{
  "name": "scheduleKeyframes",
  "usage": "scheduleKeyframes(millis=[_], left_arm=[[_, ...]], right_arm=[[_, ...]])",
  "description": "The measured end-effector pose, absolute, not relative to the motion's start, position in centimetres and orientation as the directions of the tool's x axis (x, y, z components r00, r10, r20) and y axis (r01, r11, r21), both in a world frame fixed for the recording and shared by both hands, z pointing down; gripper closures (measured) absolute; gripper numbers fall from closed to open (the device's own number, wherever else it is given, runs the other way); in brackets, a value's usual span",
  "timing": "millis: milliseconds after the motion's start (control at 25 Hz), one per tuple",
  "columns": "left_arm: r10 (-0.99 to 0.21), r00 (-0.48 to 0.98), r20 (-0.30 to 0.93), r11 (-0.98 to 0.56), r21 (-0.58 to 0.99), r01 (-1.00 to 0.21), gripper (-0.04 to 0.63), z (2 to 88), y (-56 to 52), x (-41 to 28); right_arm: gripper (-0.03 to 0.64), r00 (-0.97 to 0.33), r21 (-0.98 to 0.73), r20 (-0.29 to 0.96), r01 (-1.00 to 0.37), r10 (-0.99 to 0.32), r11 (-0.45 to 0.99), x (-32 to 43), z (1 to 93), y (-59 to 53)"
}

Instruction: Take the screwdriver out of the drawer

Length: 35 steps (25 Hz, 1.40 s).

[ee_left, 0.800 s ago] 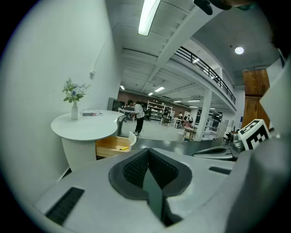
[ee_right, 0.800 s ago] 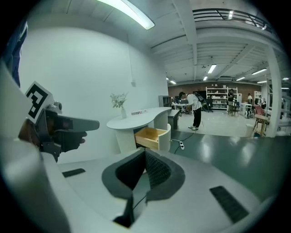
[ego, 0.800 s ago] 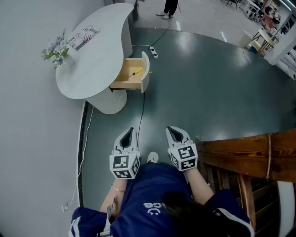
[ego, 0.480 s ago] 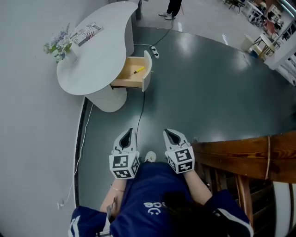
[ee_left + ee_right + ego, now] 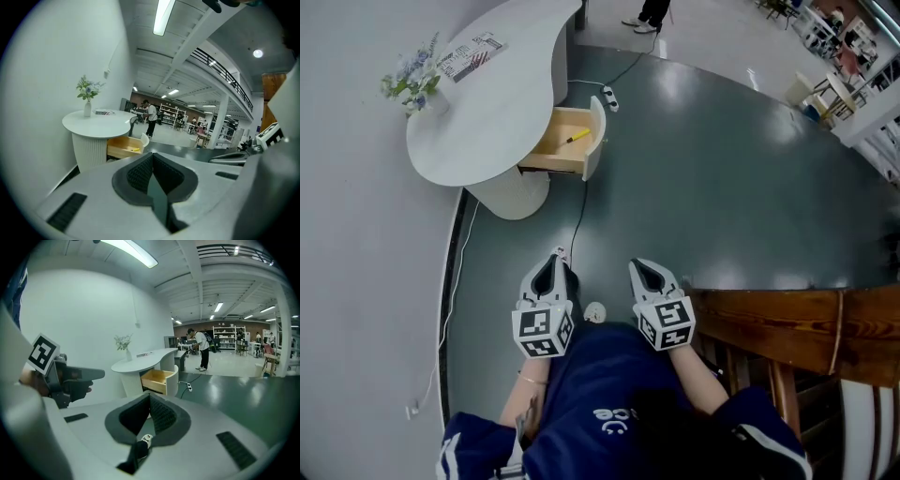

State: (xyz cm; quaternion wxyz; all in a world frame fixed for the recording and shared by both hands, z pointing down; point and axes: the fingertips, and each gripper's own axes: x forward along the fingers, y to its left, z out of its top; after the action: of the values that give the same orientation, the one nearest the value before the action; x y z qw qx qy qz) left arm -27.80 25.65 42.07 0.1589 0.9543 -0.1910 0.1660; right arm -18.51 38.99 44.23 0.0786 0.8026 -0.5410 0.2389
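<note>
Facing the white counter (image 5: 483, 112) from well back, we have open dark floor (image 5: 722, 178) between us and its pulled-out drawer (image 5: 553, 157), where the yellow screwdriver (image 5: 577, 137) lies. Wooden furniture (image 5: 769, 317) borders our right. Left hand-held gripper (image 5: 549, 262) and right hand-held gripper (image 5: 643, 269) sit side by side, tipped slightly down, jaws closed, empty.

A curved table (image 5: 487, 112) with a vase of flowers (image 5: 411, 86) stands against the pale wall (image 5: 356, 244) on a dark floor (image 5: 722, 178); a strip light (image 5: 161, 18) glows overhead.
</note>
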Motion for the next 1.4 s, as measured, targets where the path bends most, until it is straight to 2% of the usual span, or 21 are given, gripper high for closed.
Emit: scheduleKeyframes(millis=[240,480,760,1000,1240,1400], left_arm=[[-0.298,0.887,0.353,-0.884,0.248,-0.396,0.591,42.2,23.2,-24.7],[-0.239,0.910,0.339,-0.907,0.257,-0.334,0.591,41.7,20.9,-20.3],[-0.142,0.927,0.346,-0.933,0.265,-0.242,0.591,43.1,18.5,-15.1],[-0.090,0.947,0.308,-0.944,0.277,-0.180,0.591,42.2,15.5,-11.1],[-0.065,0.962,0.267,-0.956,0.259,-0.137,0.591,41.5,11.2,-9.4],[-0.082,0.956,0.283,-0.960,0.234,-0.152,0.591,41.6,8.1,-8.8]], right_arm=[[0.609,0.392,-0.118,0.401,-0.874,-0.828,-0.471,-14.7,42.7,37.6],[0.609,0.364,-0.165,0.398,-0.875,-0.842,-0.456,-12.3,41.8,34.9],[0.609,0.373,-0.194,0.442,-0.849,-0.816,-0.492,-10.4,43.3,31.1],[0.609,0.400,-0.257,0.433,-0.805,-0.808,-0.535,-7.2,43.0,28.1],[0.609,0.367,-0.370,0.377,-0.782,-0.850,-0.502,-5.2,42.6,23.9],[0.609,0.358,-0.391,0.377,-0.774,-0.854,-0.497,-4.5,42.9,21.1]])
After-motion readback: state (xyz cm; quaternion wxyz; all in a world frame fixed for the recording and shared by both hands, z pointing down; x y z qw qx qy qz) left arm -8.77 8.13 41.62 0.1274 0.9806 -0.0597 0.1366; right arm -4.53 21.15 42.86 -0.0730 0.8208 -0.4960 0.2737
